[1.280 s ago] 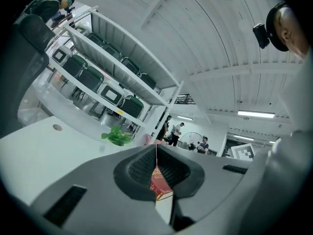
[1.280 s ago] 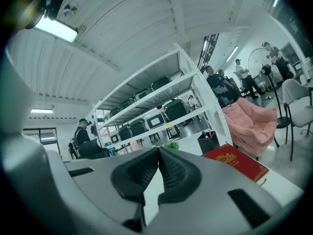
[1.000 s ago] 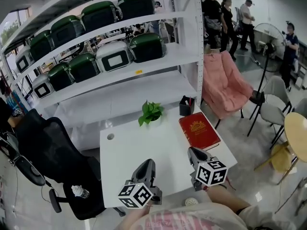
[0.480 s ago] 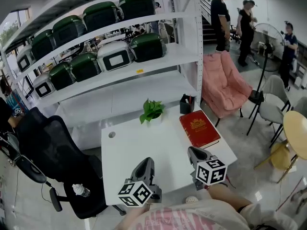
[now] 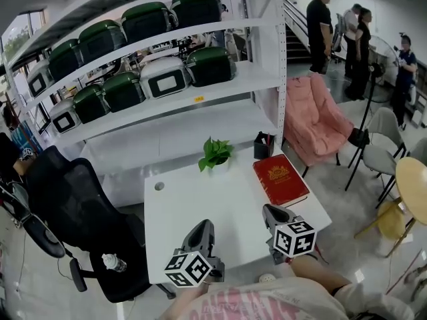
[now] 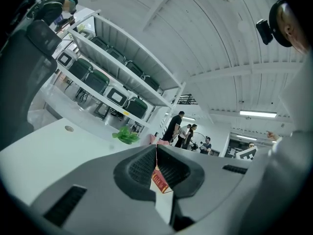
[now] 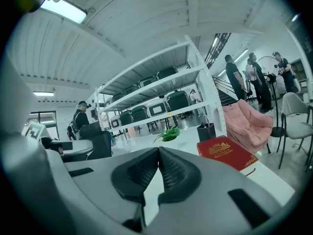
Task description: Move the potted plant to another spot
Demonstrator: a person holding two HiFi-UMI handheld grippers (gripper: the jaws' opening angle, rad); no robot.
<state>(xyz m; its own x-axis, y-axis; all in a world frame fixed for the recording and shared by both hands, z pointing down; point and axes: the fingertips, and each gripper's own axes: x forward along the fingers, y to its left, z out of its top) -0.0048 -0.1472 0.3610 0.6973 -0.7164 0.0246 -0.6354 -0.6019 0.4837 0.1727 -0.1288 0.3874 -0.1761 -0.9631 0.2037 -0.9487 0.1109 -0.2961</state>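
Head view: one potted plant [image 5: 215, 153] is seen, small, with bright green leaves spread over a pot that can hardly be made out. It is set at the far edge of the white worktop [image 5: 193, 205], near one black pen holder [image 5: 261, 147] and one red book [image 5: 280, 180]. Two grippers are held at the near edge, well apart from the plant: the left gripper [image 5: 204, 227] and the right gripper [image 5: 269, 211], each with jaws clenched on nothing.

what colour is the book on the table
The book is red with gold print, best in the head view.
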